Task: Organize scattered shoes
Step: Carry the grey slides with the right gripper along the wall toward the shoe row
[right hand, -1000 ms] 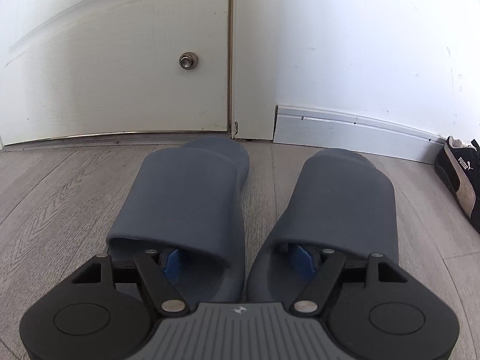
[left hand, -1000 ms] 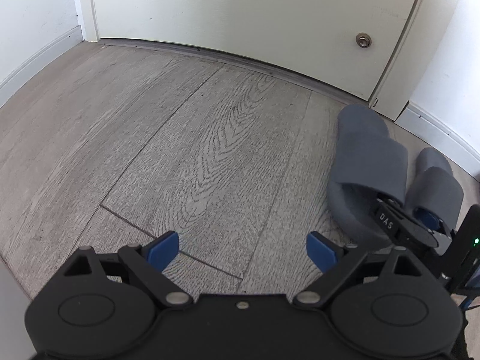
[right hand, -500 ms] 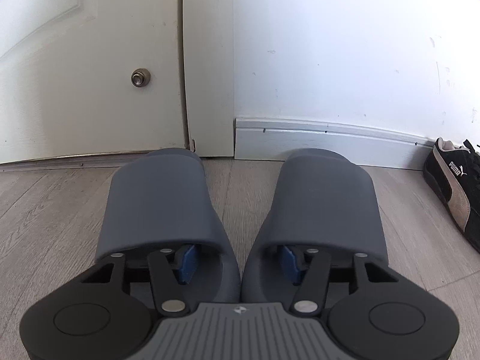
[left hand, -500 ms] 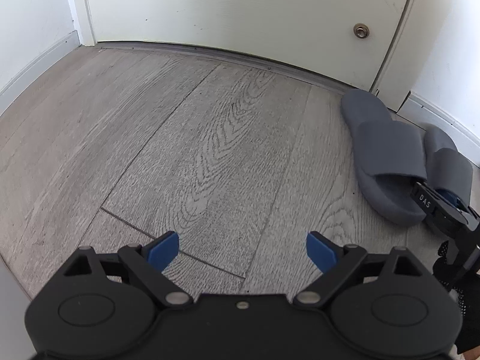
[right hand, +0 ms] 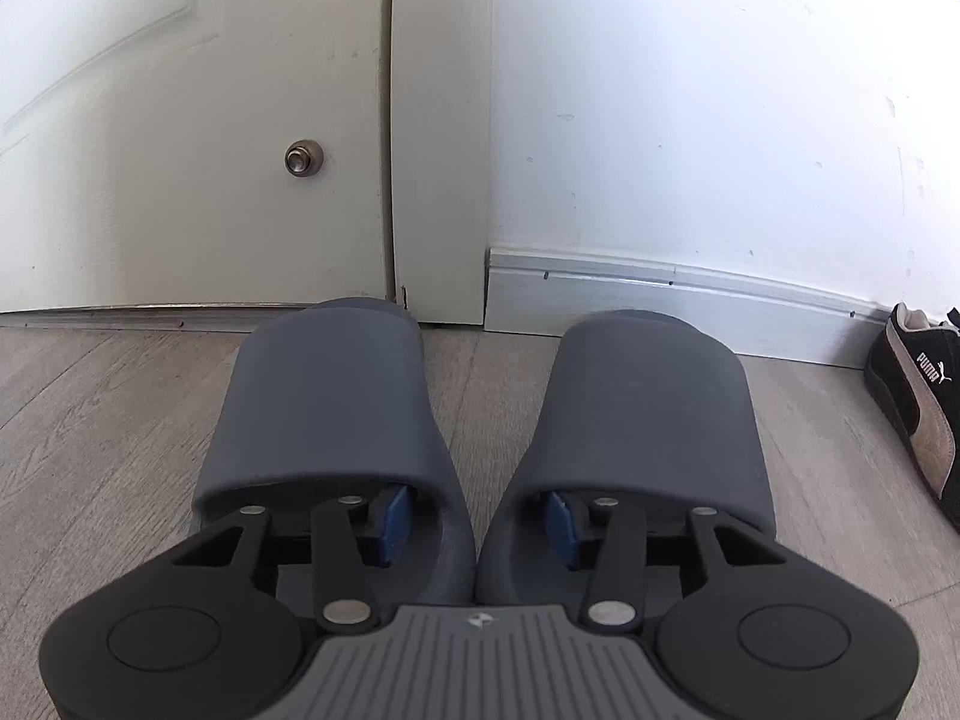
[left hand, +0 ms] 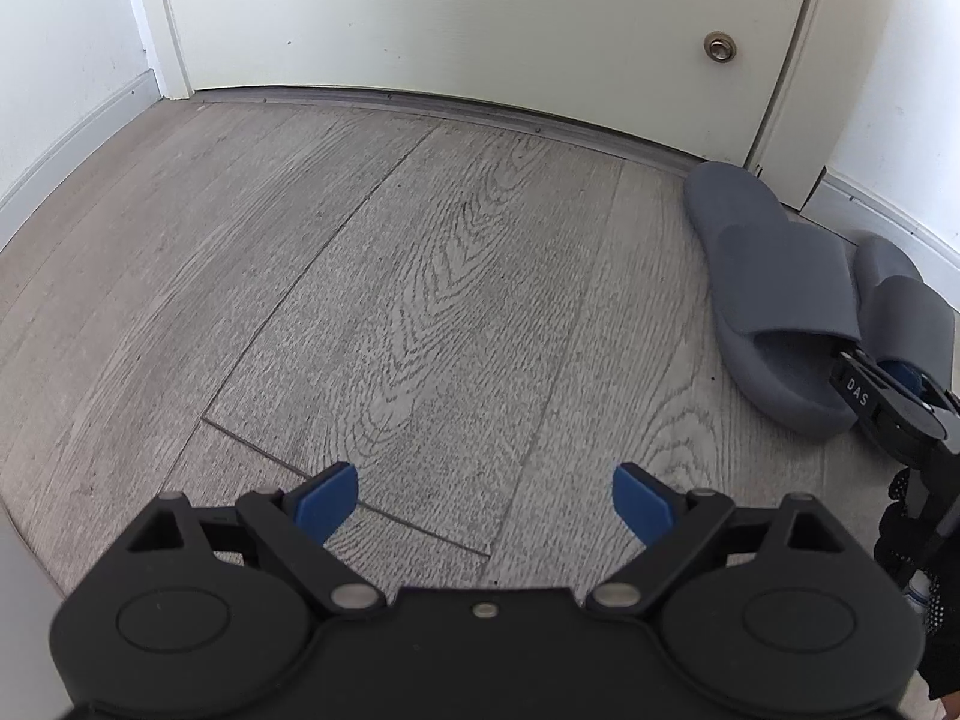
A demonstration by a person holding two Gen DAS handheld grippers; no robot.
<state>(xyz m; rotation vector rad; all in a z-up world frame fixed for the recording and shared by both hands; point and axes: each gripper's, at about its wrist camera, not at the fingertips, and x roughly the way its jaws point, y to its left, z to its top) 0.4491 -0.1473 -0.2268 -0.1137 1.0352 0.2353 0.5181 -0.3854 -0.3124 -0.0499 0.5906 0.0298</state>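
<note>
— Now that the right gripper [right hand: 474, 522] has one finger inside each slide, what has changed?
— Its fingers have drawn in from a second ago and are closing, squeezing the inner walls of the left slide [right hand: 324, 402] and right slide [right hand: 645, 408] together between them. The gap between the pair has narrowed.
— And where are the slides?
— On the floor [left hand: 420, 300], straight ahead of those fingers, toes close to the door [right hand: 180, 150] and baseboard [right hand: 660, 294]. I judge the pair nearly gripped as one.
— The left gripper [left hand: 486, 501]?
— Spread wide, nothing between its fingers, only bare floor ahead.
— Anything left?
— A black sneaker [right hand: 918, 408] far right.
</note>
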